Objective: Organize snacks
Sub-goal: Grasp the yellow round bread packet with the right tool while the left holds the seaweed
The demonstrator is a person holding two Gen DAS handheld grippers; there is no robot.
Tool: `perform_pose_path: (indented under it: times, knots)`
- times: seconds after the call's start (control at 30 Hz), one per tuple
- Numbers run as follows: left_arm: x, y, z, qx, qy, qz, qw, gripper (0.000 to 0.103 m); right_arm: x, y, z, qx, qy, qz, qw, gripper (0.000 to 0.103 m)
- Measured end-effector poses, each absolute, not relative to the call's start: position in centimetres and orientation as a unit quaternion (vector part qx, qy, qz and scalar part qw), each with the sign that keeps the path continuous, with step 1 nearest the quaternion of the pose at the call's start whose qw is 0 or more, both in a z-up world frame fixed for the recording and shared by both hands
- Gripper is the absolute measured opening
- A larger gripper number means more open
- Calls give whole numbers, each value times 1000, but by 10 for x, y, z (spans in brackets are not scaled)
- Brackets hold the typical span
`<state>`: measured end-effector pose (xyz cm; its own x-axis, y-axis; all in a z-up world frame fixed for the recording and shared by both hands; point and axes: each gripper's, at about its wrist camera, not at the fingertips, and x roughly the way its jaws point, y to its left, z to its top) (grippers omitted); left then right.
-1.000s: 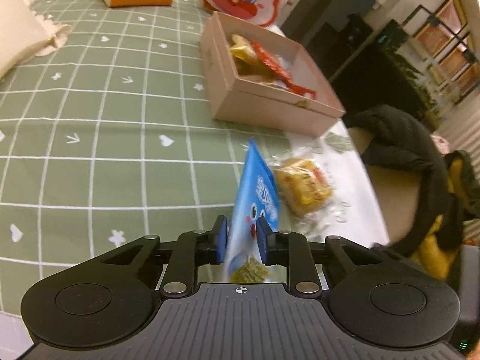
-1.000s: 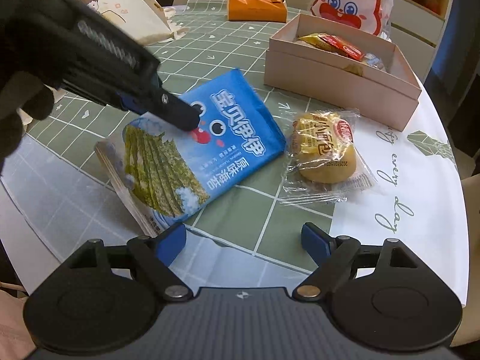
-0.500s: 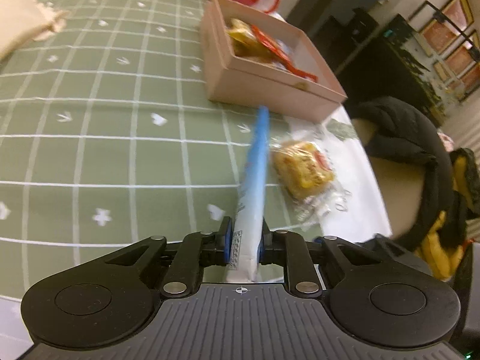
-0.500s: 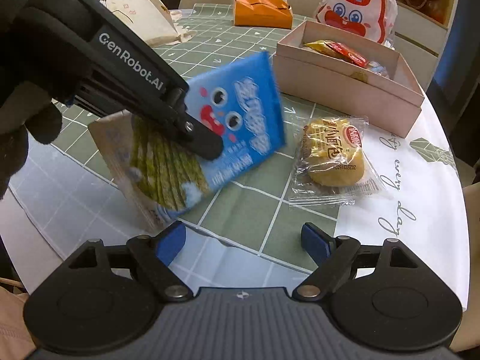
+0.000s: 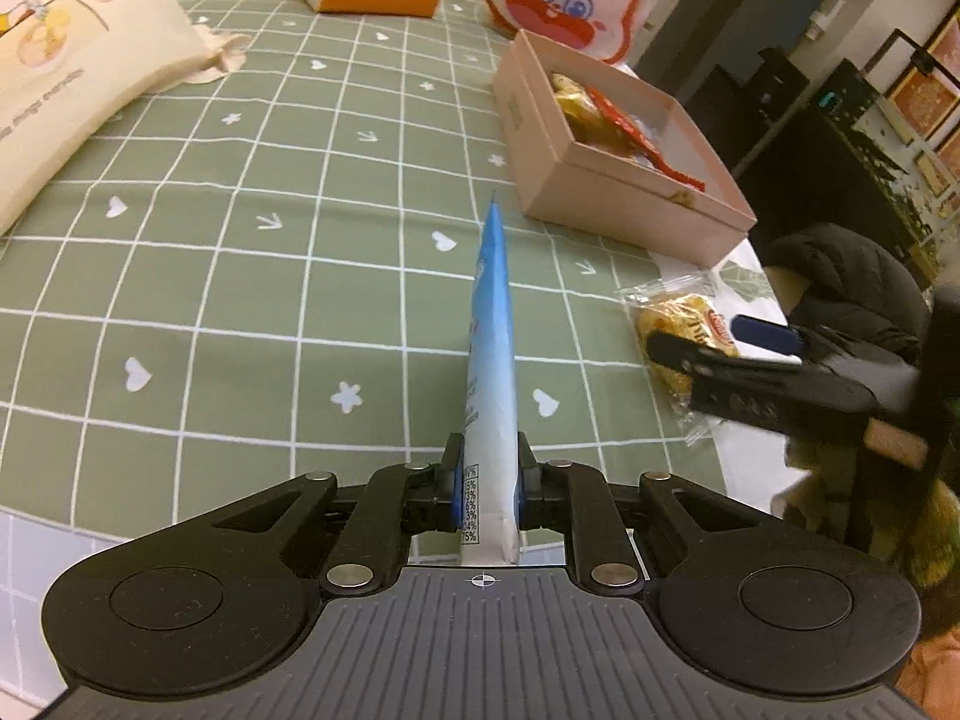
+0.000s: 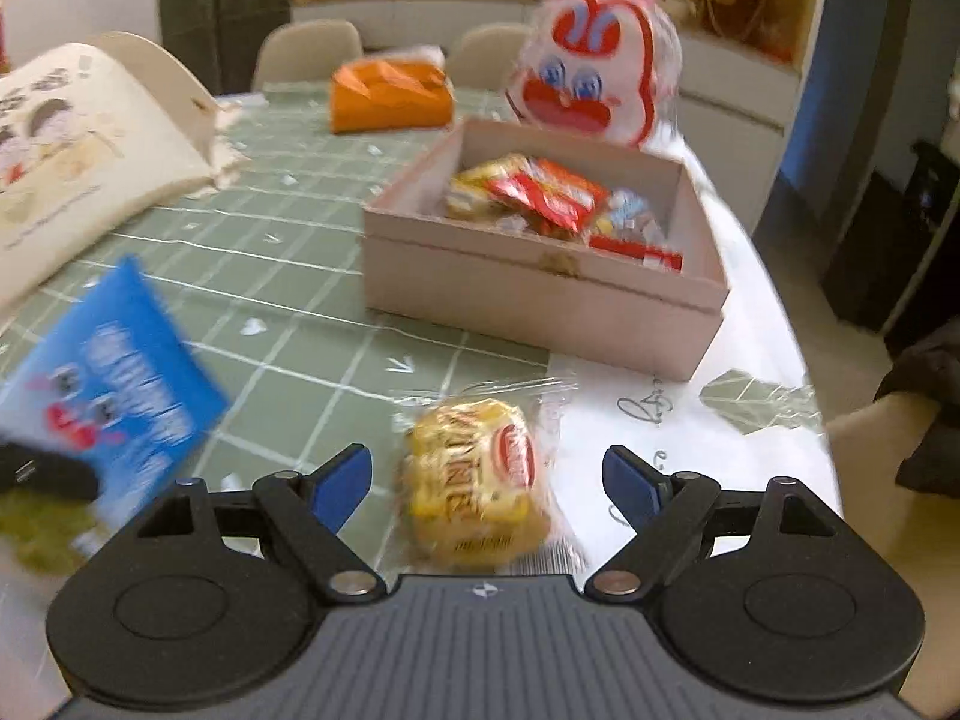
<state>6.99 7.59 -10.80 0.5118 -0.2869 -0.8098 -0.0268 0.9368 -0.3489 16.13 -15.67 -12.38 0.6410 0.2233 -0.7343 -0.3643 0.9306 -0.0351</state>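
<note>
My left gripper (image 5: 487, 483) is shut on the blue seaweed snack packet (image 5: 493, 360), held edge-on above the green tablecloth; the packet also shows in the right wrist view (image 6: 114, 396). My right gripper (image 6: 487, 477) is open, its fingers on either side of a wrapped yellow bun (image 6: 474, 483) lying on the table; the bun also shows in the left wrist view (image 5: 684, 330), with the right gripper (image 5: 726, 339) over it. An open pink box (image 6: 540, 294) holding several snacks stands beyond the bun; it also shows in the left wrist view (image 5: 606, 192).
A rabbit-face bag (image 6: 594, 66) stands behind the box. An orange packet (image 6: 390, 93) lies at the far side. A cream cloth bag (image 5: 66, 84) lies at the left. The table's right edge (image 6: 798, 360) is close, with a chair and dark jacket (image 5: 852, 282) beyond.
The left gripper lifted the blue packet off the table and carried it leftward. The right gripper moved forward and down, so the bun now sits between its open fingers.
</note>
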Motion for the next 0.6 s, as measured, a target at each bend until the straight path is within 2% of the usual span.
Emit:
perform_pose_path:
  times: [0.07, 0.1, 0.23, 0.37, 0.47, 0.6]
  knots:
    - [71, 74, -108, -159, 488, -72, 855, 18, 174, -152, -131, -89, 410, 162, 893, 76]
    - [71, 74, -108, -158, 488, -72, 856, 18, 174, -150, -132, -88, 416, 164, 890, 62]
    - [73, 68, -109, -153, 495, -76, 852, 18, 155, -146, -127, -82, 431, 198, 876, 57]
    - [75, 59, -108, -134, 501, -81, 851, 18, 126, -147, -126, -86, 445, 231, 861, 57]
    - [75, 53, -109, -122, 503, -91, 851, 18, 105, -148, -128, -108, 439, 233, 861, 61]
    - [76, 50, -110, -127, 503, -101, 849, 18, 97, -153, -137, -104, 439, 215, 866, 78]
